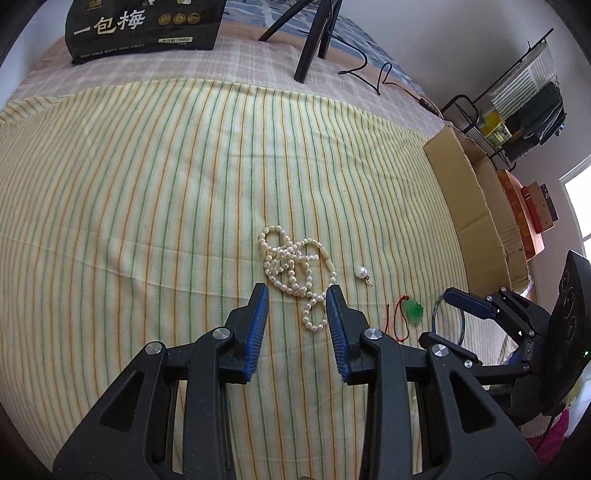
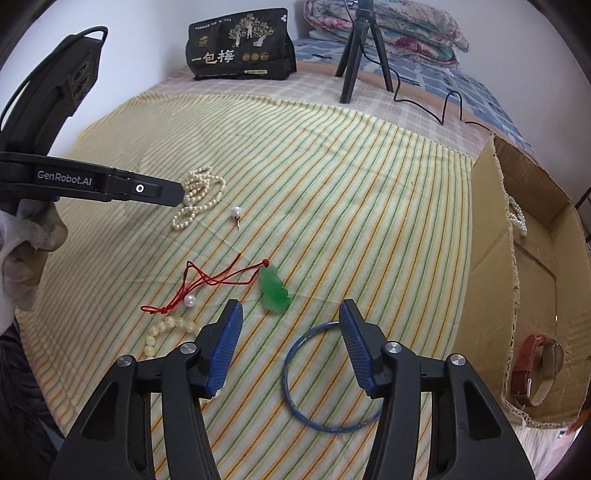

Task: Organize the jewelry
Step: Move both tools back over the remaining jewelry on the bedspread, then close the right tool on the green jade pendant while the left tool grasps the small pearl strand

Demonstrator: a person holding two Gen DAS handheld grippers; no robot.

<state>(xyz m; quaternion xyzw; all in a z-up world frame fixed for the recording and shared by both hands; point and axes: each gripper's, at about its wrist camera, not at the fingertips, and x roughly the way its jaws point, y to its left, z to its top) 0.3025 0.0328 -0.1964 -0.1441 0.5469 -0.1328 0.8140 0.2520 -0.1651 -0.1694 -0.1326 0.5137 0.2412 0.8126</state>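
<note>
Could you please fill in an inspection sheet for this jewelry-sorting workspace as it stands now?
Surface: striped cloth spread over a bed.
Job's things: pearl necklace, pearl earring, green jade pendant on red cord, blue bangle, loose on cloth; brown-strapped watch inside cardboard box.
Clutter: black snack bag.
Grippers: left gripper open above necklace; right gripper open above bangle.
Cables: black cable by tripod.
Surroundings: folded quilts.

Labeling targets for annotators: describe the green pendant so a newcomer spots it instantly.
On the striped cloth covering the bed, look left of the open cardboard box. Between the pearl necklace pile and the blue bangle lies the green pendant: the only green piece, translucent, tied to a thin red cord.
</note>
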